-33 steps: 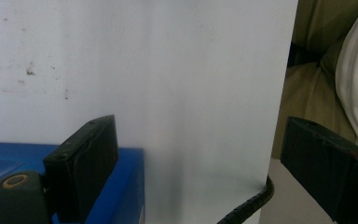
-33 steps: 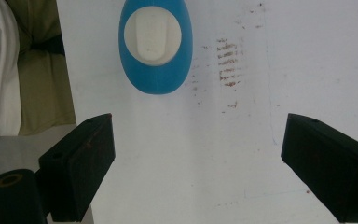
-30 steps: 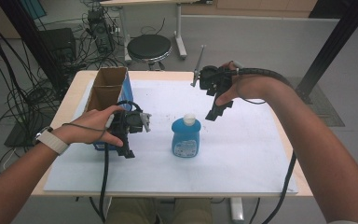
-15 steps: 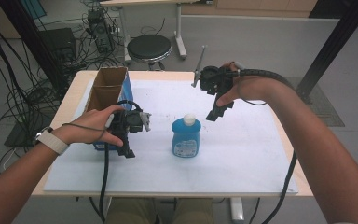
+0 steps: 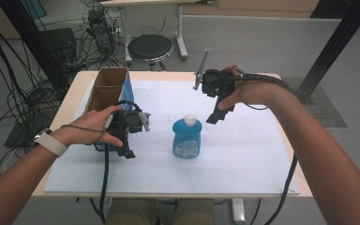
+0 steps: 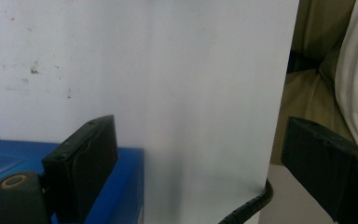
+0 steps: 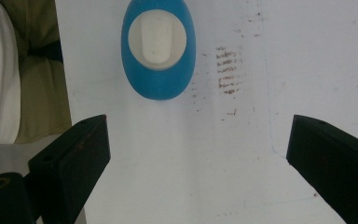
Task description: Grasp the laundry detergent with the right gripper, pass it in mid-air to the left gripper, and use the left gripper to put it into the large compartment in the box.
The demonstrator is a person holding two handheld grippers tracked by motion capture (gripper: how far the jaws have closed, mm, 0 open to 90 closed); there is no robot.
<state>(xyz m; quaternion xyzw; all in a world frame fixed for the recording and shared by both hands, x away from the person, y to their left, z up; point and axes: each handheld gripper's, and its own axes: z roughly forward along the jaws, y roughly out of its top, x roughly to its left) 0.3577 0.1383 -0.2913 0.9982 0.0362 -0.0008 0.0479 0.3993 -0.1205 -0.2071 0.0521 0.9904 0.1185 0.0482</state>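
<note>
A blue soap bottle [image 5: 187, 136] with a white cap stands upright mid-table on the white mat [image 5: 243, 154]. My right gripper [image 5: 215, 117] hovers behind and to the right of it and points down. In the right gripper view its jaws [image 7: 198, 121] are open and have just been opening, with nothing between them. The bottle [image 7: 158, 51] shows from above beyond the tips. My left gripper [image 5: 122, 151] sits to the bottle's left, by an open-topped cardboard box with blue sides [image 5: 108, 93]. Its jaws [image 6: 200, 128] stand open over bare mat, the blue box [image 6: 121, 186] beside one finger.
The mat's near edge and the person's lap [image 6: 307, 93] lie just past the left gripper. A black stool [image 5: 150, 47] stands beyond the far table edge. Cables [image 5: 23, 93] crowd the floor at the left, and a black post [image 5: 333, 51] rises at the right.
</note>
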